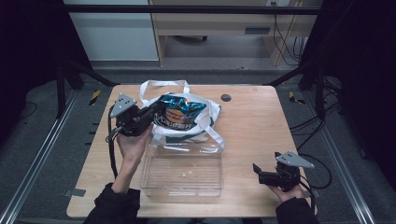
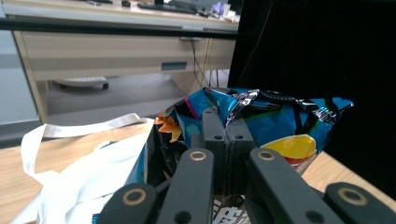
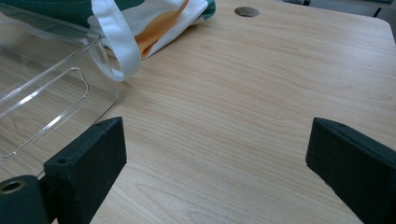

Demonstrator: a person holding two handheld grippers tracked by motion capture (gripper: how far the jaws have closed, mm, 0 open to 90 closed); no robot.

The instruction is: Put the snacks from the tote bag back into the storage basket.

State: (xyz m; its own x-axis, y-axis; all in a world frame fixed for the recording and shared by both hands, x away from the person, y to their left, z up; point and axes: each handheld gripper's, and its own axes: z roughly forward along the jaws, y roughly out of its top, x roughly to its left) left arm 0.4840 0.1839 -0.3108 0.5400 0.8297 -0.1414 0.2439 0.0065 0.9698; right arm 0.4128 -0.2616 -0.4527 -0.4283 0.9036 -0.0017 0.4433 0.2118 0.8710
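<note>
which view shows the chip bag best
The left gripper view: the chip bag is close up, its crinkled top pinched between the shut jaws. The high view shows it small, at the tote bag. The right gripper view faces bare table.

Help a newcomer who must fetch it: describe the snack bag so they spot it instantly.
On the wooden table, beyond the clear plastic bin, lies a white tote bag. The chip bag sits on it, pinched by the left gripper: shiny crinkled blue foil, unlike the soft white cloth.
</note>
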